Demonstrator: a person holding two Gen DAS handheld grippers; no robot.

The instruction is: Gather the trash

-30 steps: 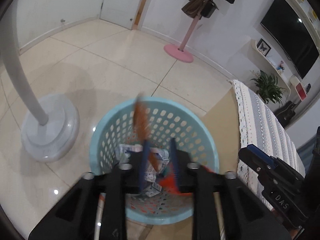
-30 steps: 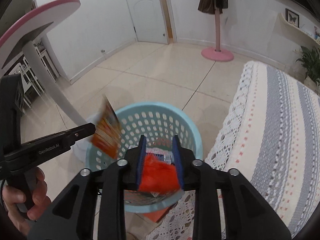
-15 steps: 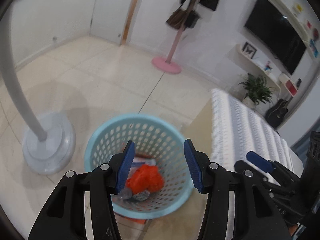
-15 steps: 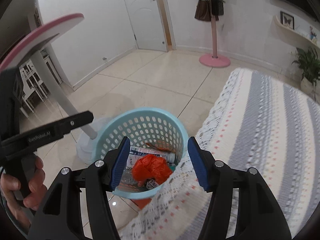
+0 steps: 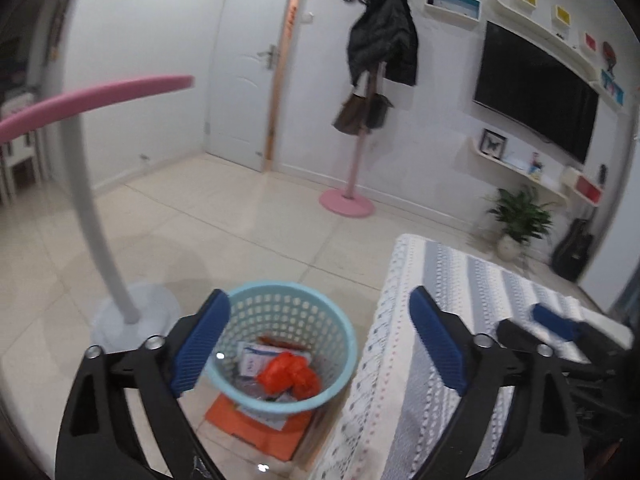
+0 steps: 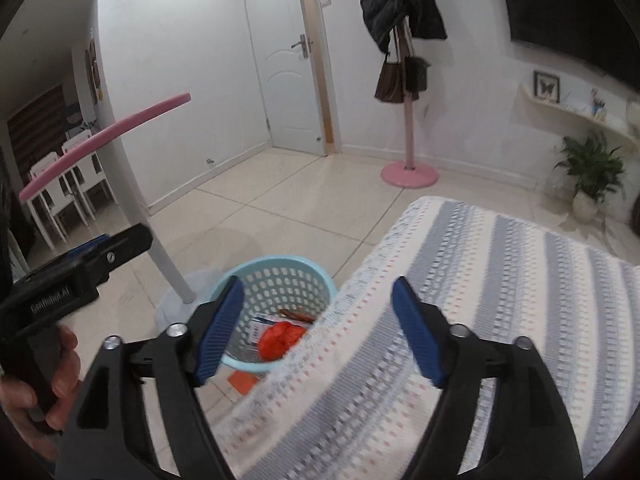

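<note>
Both the left gripper (image 5: 318, 342) and right gripper (image 6: 318, 330) hang wide apart and empty above the basket (image 5: 280, 300), which sits beside the bed (image 6: 460, 280), handy for drops, the orange trash (image 5: 290, 376) inside it.

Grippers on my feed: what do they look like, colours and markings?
Both are matte black plastic frames with silver bolts and blue ribbed pads on the fingers. The left gripper, seen from the right wrist, carries white lettering, too blurred to read, and a bare hand grips its handle. The right gripper matches.

Black hand-held gripper (image 5: 318, 344) frames, blue ribbed pads (image 5: 438, 344), silver screws.
</note>
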